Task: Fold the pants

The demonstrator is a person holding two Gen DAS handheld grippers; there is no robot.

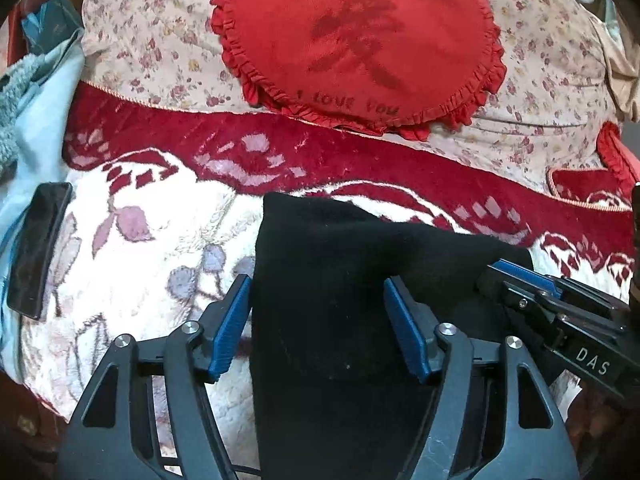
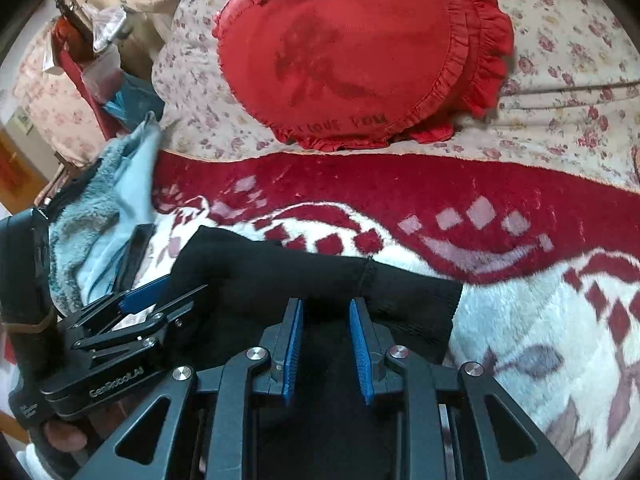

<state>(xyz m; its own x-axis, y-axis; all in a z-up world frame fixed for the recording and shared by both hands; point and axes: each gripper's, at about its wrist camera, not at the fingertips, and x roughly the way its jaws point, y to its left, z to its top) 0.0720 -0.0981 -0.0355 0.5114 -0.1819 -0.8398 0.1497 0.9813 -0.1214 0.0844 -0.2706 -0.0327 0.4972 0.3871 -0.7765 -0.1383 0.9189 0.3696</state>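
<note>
Currently the black knit pants [image 1: 340, 280] lie in a folded bundle on the plush red-and-white floral blanket [image 1: 160, 240], near its front edge, with both tools directly over them. Far left: a black phone-like slab [image 1: 38, 248] rests on the blanket, well clear of the pants. Left gripper [image 1: 318, 320]: blue pads spread wide, straddling the bundle's left part, nothing clamped. Right gripper [image 2: 326, 344]: pads partly open, narrow gap, hovering over dark fabric near the ribbed cuff [image 2: 420, 312]; whether it pinches any cloth cannot be told. Judgement: fabric is soft, light, limp and non-fragile; it will sag and layers may slide apart. Best hold is through all layers at the folded edge or corners, one gripper per side.
</note>
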